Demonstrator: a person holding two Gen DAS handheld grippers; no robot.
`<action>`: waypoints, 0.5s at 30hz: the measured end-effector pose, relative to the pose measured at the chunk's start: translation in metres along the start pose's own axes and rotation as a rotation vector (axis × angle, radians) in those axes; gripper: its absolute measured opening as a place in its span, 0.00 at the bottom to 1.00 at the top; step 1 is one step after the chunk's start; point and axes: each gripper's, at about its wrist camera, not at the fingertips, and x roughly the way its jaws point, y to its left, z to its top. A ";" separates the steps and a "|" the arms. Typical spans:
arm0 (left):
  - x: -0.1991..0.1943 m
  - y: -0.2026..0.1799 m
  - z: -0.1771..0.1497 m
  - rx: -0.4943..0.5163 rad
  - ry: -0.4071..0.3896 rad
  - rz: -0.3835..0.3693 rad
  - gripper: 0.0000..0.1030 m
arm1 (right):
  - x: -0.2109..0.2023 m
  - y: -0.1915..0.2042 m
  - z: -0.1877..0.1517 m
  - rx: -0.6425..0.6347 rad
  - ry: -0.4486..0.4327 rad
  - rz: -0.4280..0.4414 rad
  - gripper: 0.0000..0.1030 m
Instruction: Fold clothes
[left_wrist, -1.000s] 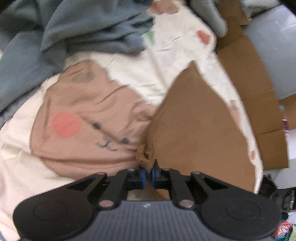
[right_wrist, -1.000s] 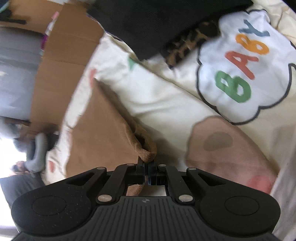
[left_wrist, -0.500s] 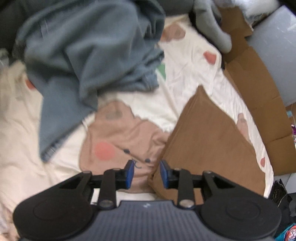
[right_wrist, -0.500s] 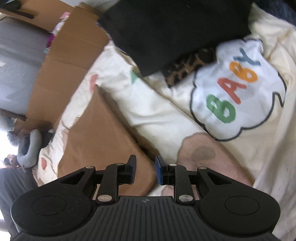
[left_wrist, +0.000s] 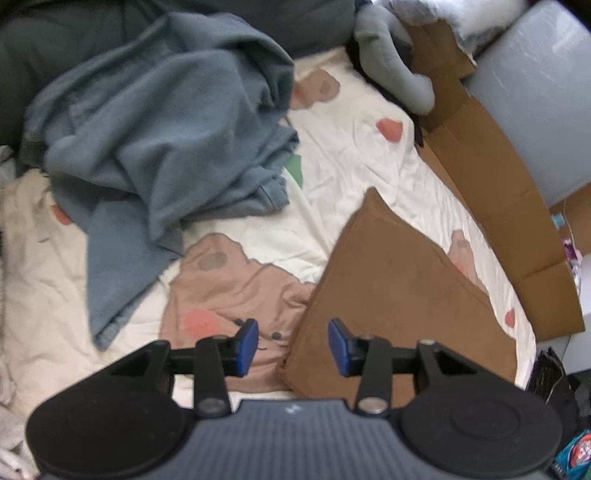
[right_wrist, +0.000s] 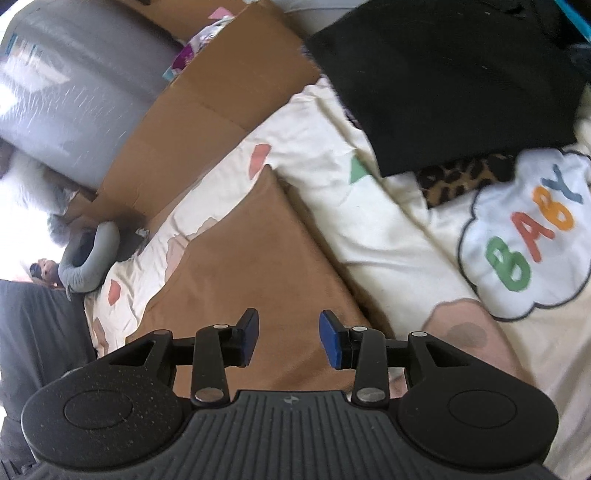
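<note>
Folded brown suede-like garment (left_wrist: 391, 302) lying flat on the cream cartoon-print bedsheet (left_wrist: 354, 166). Left gripper (left_wrist: 292, 347) and right gripper (right_wrist: 288, 341) hover with fingers spread, holding nothing. We judge the fold set; next we lift clear without snagging. Its near corner lies at 5 o'clock of the left fingers, beneath the right.

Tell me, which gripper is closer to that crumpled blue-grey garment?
Left. The left gripper hangs open beside the brown cloth, with the blue-grey garment just ahead. The right gripper is open over that cloth; its view shows no blue-grey garment.
</note>
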 end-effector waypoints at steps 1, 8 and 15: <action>0.008 -0.001 0.000 0.002 0.010 -0.005 0.43 | 0.003 0.004 0.000 -0.013 0.002 -0.001 0.43; 0.061 -0.001 -0.011 -0.005 0.076 -0.042 0.51 | 0.037 0.034 -0.008 -0.128 0.070 -0.011 0.43; 0.094 0.012 -0.032 -0.066 0.119 -0.085 0.52 | 0.074 0.066 -0.018 -0.247 0.149 -0.021 0.43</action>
